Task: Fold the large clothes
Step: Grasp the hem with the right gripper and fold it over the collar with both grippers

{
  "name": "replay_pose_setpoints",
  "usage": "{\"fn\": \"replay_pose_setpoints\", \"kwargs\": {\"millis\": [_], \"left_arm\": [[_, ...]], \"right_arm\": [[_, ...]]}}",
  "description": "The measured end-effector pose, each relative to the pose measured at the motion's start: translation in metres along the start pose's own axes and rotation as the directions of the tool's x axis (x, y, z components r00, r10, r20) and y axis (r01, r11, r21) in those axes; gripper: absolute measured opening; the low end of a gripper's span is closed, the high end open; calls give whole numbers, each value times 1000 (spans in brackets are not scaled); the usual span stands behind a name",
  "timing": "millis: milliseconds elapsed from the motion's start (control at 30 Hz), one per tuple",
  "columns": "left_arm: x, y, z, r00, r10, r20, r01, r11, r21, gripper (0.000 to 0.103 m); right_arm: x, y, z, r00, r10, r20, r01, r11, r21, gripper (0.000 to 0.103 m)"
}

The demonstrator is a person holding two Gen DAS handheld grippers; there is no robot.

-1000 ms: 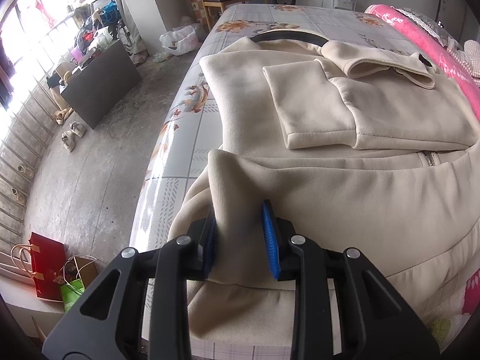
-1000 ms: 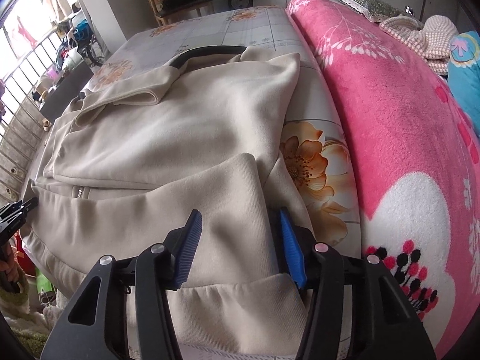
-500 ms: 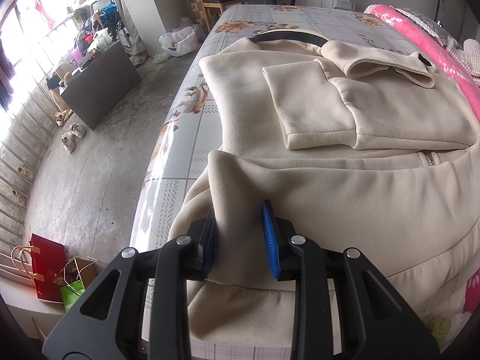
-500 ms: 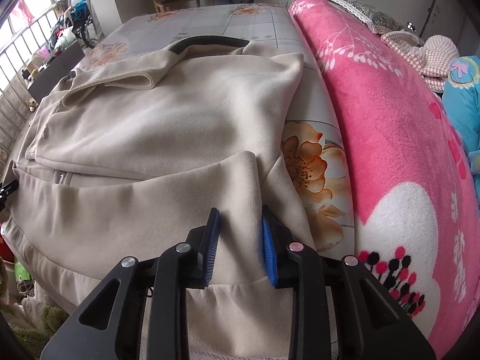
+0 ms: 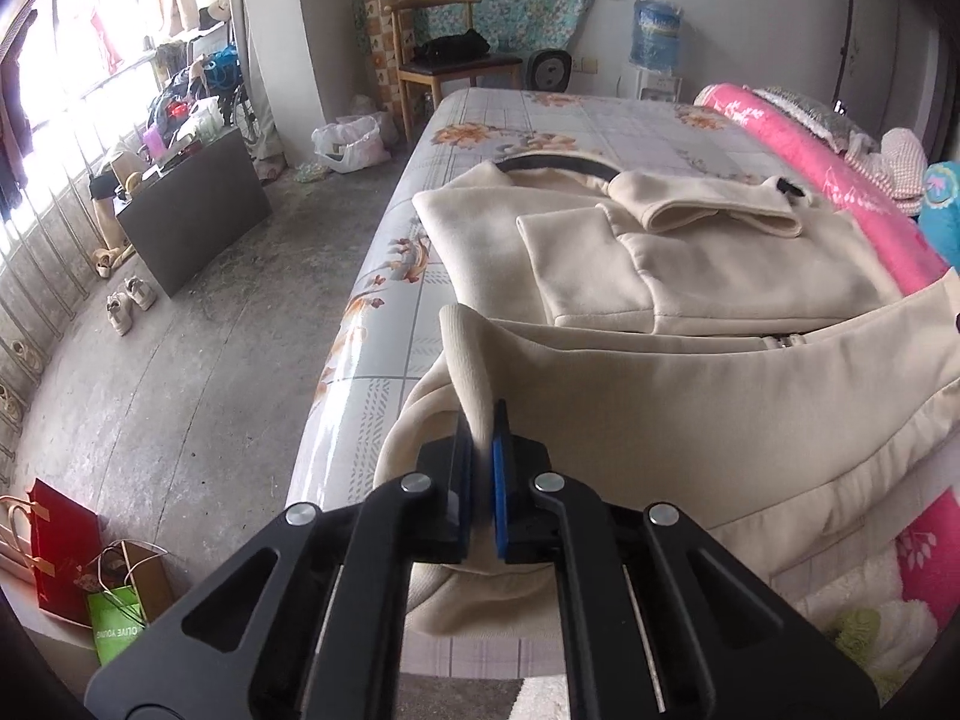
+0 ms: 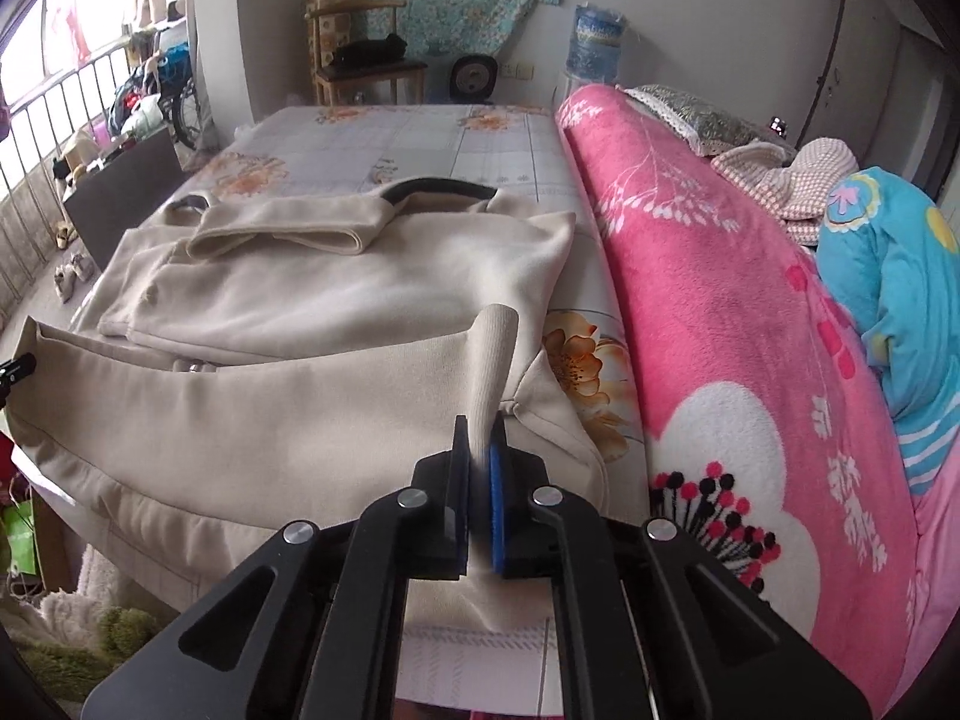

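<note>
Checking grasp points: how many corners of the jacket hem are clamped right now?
2. The left tool pinches the cream jacket hem's window-side corner; the right tool pinches the corner by the pink blanket.

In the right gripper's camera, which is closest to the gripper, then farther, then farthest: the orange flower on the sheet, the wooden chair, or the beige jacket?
1. beige jacket, pinched in the right gripper.
2. orange flower, just right.
3. wooden chair, by the far wall.

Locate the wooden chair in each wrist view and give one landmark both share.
Left wrist: chair at top centre, past the bed's far end.
Right wrist: chair at top, left of centre, also past the bed.
Shared landmark: blue water bottle by the back wall.
</note>
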State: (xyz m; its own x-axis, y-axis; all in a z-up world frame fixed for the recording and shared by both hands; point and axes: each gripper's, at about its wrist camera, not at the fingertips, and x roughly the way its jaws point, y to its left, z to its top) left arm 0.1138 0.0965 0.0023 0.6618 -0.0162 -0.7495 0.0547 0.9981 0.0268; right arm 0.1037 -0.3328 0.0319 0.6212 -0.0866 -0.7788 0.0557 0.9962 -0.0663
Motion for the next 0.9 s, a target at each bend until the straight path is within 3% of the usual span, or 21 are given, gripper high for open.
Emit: {"fn": "replay_pose_setpoints", "kwargs": {"millis": [133, 267, 500, 700, 767, 833, 900], "left_arm": [[-40, 5, 5, 995, -43, 90, 44, 999, -16, 5], [-60, 6, 31, 983, -71, 171, 73, 997, -7, 4], [-33, 8, 119, 965, -82, 249, 83, 997, 8, 4], [55, 5, 199, 979, -105, 174, 108, 994, -8, 5], [96, 3, 212, 988, -110, 111, 113, 993, -16, 9], [141, 3, 214, 994, -109, 21, 109, 993, -33, 14], [171, 5, 208, 998, -35, -47, 33, 999, -31, 16]], "right_arm": [[-35, -4, 1, 996, -9, 87, 6, 999, 34, 5], [-53, -5, 20, 988, -4, 157, 0, 1000, 28, 5], [-34, -14, 99, 964, 24, 267, -18, 999, -27, 5], [49, -38, 177, 968, 82, 239, -92, 995, 30, 5], [92, -42, 191, 979, 99, 180, -114, 991, 72, 6], [140, -44, 194, 989, 127, 78, -135, 985, 110, 16], [173, -43, 188, 995, 99, -2, -98, 987, 129, 19]]}}
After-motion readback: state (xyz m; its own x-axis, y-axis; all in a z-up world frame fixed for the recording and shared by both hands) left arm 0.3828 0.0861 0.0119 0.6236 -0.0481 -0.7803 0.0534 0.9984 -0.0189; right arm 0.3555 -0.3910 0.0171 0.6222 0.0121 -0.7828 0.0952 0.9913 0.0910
